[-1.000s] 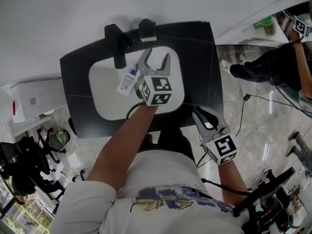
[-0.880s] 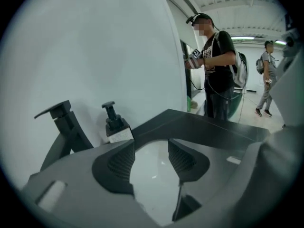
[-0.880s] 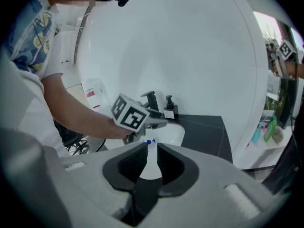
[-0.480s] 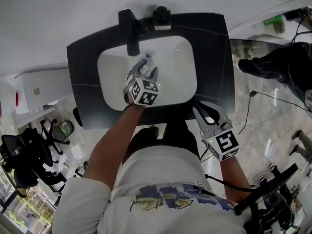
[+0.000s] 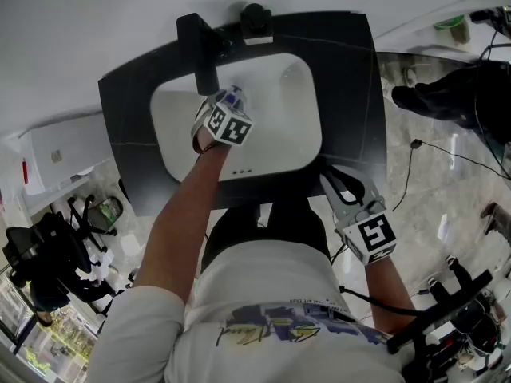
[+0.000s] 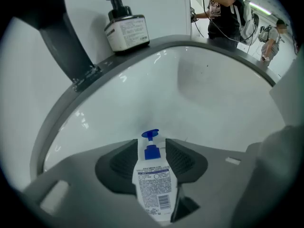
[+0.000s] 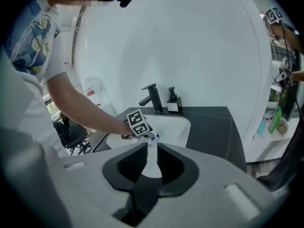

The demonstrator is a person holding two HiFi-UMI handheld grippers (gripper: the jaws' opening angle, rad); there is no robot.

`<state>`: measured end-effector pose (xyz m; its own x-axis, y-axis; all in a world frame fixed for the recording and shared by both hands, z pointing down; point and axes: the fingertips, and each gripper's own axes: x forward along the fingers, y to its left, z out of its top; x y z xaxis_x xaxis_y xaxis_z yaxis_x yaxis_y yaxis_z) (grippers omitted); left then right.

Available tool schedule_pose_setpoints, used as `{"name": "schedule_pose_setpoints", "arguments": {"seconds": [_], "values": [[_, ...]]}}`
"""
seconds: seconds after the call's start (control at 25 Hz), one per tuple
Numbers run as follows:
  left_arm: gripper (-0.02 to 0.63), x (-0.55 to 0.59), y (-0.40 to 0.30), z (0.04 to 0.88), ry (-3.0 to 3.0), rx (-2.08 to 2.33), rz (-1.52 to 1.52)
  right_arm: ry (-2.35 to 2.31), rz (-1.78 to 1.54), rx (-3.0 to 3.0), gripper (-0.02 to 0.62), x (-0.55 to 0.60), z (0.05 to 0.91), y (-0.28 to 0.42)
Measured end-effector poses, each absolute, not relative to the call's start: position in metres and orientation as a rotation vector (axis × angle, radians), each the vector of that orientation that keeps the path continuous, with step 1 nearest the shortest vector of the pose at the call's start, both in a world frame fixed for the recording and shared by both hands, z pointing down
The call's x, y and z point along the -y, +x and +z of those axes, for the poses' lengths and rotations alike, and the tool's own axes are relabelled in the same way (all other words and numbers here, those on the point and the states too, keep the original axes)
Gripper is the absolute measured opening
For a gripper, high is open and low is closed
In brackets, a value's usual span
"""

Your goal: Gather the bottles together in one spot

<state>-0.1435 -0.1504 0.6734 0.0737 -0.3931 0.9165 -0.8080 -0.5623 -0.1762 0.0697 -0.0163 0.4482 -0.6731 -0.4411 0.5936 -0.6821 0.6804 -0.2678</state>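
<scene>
The left gripper (image 5: 222, 102) is down in the white sink (image 5: 279, 134), on its left side, just near the black tap (image 5: 200, 50). A small white bottle (image 6: 153, 184) with a blue pump top sits between its jaws. The jaws are closing on it and the pads touch its sides. The blue top points to the far wall of the sink. A dark pump bottle (image 6: 126, 30) stands on the black counter (image 5: 351, 94) at the far edge, right of the tap. The right gripper (image 5: 345, 190) hangs off the near right edge of the counter, jaws apart, holding nothing
</scene>
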Motion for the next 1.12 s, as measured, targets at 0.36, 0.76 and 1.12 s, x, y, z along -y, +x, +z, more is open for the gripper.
{"name": "schedule_pose_setpoints", "arguments": {"seconds": [0.36,0.76,1.12], "values": [[0.183,0.154,-0.148,0.712,1.768,1.042,1.59,0.859,0.705,2.358,0.064,0.022,0.46,0.082],[0.14,0.147,-0.151,0.729,1.65,0.966,1.609,0.896,0.705,2.353,0.064,0.031,0.464,0.097],[0.133,0.14,-0.139,0.7,1.825,1.075,1.562,0.885,0.682,2.378,0.064,0.035,0.458,0.092]]}}
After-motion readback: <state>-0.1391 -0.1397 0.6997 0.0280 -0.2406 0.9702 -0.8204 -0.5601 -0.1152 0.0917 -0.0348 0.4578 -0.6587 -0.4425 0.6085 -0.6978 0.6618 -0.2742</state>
